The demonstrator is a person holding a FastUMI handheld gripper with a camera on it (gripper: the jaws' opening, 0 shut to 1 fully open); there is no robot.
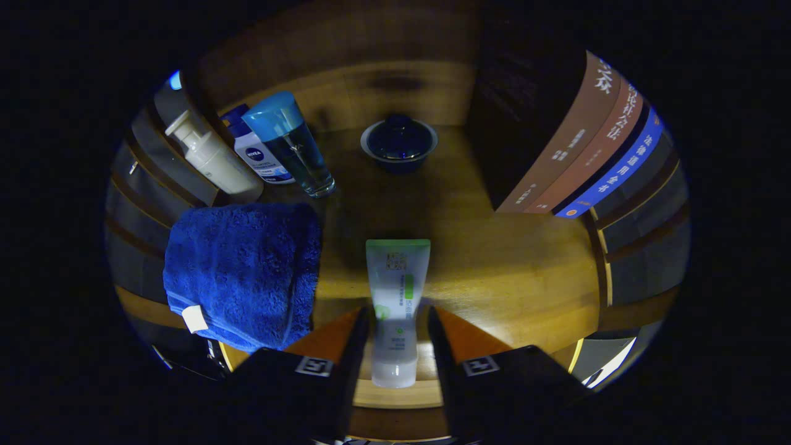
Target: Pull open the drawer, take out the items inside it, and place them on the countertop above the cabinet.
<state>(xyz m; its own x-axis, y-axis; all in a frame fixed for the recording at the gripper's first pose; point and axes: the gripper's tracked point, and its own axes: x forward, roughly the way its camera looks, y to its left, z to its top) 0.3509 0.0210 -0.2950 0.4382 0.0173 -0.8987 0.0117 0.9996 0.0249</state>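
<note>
Tube (pixel 395 309) lies on the wooden countertop (pixel 513 272), cap end between your gripper's (pixel 395 327) fingers; whether they press it, you cannot tell. Folded blue towel (pixel 244 272) sits just left. Beyond: three bottles (pixel 253 151), lidded bowl (pixel 399 143), and books (pixel 581 154) standing right.

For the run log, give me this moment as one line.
gripper: shut on tube | tube: over countertop | left: blue towel | beyond: lidded bowl
</note>
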